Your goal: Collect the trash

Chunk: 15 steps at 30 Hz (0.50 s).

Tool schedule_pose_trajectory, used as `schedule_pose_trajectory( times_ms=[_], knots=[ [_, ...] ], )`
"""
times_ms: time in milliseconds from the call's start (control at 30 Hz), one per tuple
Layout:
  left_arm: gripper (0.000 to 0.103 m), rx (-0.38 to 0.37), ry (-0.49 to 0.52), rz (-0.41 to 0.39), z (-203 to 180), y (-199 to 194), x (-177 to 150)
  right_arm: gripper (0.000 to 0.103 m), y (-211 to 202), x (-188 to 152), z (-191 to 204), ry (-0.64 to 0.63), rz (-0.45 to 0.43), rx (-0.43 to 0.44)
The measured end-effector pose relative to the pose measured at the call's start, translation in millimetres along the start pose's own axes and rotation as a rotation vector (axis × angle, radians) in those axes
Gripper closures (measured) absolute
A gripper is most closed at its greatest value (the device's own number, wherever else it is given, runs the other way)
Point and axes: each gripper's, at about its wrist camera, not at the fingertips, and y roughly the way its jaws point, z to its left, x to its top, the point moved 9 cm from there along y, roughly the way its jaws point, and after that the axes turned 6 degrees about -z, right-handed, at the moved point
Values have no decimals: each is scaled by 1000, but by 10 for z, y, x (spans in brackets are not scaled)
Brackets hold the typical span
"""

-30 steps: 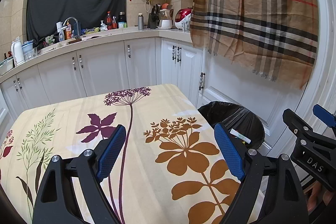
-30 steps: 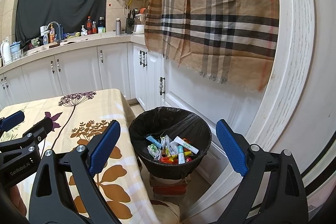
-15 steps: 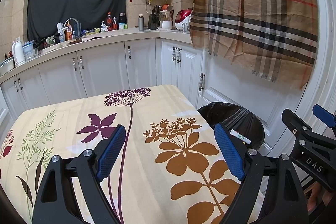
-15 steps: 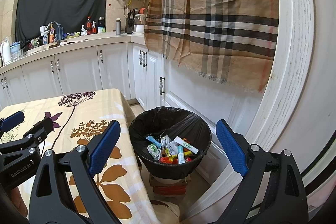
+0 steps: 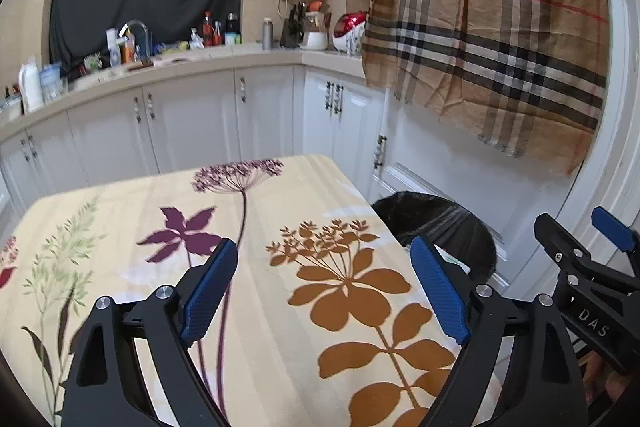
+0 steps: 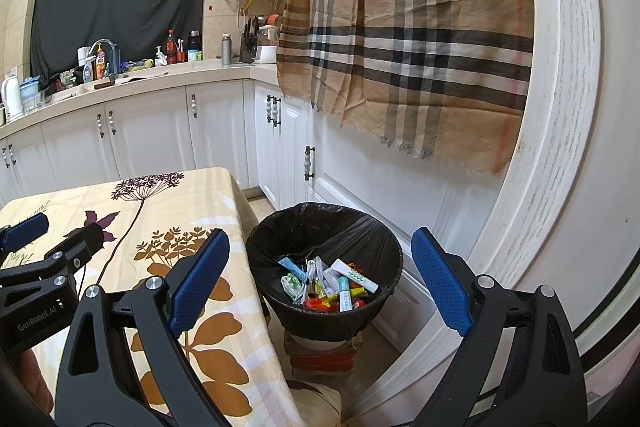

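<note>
Floral tablecloth (image 5: 280, 307), black bin liner (image 6: 320, 227)

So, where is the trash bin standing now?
In the right wrist view the trash bin stands on the floor at centre, just right of the table corner and in front of the white cabinet doors.

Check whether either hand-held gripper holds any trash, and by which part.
Nothing is held. The left hand-held gripper and right hand-held gripper are both open and empty; the trash lies in the bin.
</note>
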Motion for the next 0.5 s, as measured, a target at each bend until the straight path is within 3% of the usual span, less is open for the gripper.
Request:
schedule_pose_trajectory(
  times_ms=[267, 500],
  knots=[
    [16, 17, 25, -25, 65, -10, 27, 13, 23, -20, 57, -5, 6, 12],
    [16, 119, -12, 35, 532, 117, -84, 10, 126, -29, 412, -43, 21, 83]
  ],
)
